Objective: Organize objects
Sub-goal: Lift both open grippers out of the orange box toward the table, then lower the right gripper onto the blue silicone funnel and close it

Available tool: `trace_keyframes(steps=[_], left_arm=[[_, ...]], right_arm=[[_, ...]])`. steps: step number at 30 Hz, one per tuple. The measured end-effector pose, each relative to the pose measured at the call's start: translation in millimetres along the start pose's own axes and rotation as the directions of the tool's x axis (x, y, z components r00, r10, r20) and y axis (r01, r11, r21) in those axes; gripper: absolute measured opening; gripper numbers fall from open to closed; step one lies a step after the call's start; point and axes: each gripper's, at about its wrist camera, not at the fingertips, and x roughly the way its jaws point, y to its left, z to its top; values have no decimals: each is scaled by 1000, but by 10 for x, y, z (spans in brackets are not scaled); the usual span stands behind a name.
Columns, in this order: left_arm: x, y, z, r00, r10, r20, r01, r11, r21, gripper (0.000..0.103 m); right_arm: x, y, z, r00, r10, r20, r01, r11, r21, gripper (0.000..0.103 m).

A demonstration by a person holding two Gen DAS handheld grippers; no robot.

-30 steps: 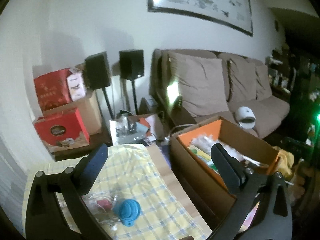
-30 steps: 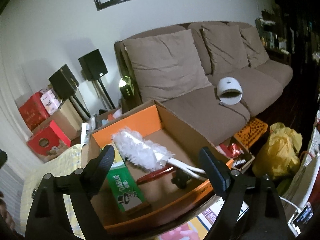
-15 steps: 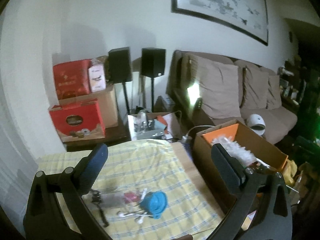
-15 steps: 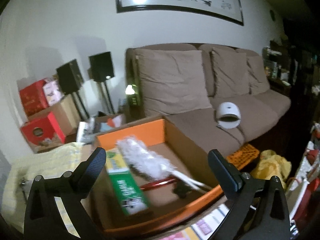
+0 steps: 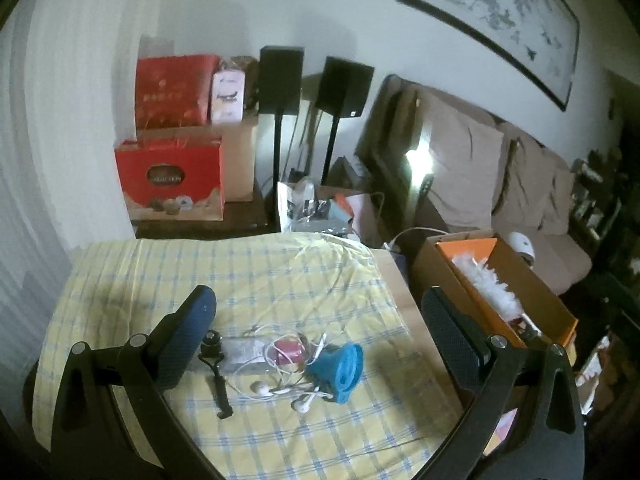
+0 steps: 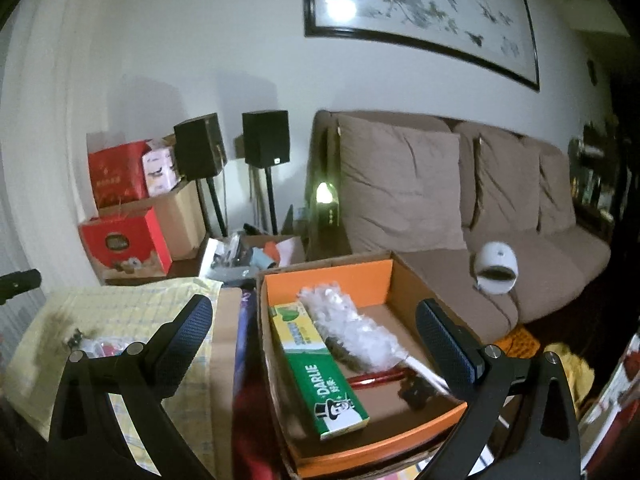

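The blue cup [image 5: 338, 366] lies tangled with earbuds [image 5: 280, 390] on the checked cloth [image 5: 256, 276]. My left gripper [image 5: 316, 344] hangs wide open over it, empty. I'd close on the cup alone. My right gripper [image 6: 314, 344] gapes empty above the box [image 6: 360, 452].

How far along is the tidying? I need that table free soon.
Already in the cardboard box: a green toothpaste carton, a white duster and a red pen. In hand: nothing; the left gripper and right gripper are open and empty. Left on the yellow tablecloth: white earphones, a blue cup-like piece, a pink item and a black strap.
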Motion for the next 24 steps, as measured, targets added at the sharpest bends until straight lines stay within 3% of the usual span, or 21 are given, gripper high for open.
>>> trace_keyframes(steps=[5,15,20,24], left_arm=[[-41,165,13,1000,21,5,-21,999,-28,103],[161,564,-15,990,114,-83,-122,987,-103,103],[389,876,-117,978,145,-148,-166,975,-144,103],[464,1242,-147,970,170,-173,-205,955,-215,103]], right_arm=[[3,80,-3,999,49,-3,-49,999,7,102],[53,282,-55,994,107,-27,-108,994,-24,102],[83,517,-131,979,203,-24,-204,976,-73,102],[230,860,-268,959,270,-83,-278,954,-111,102]])
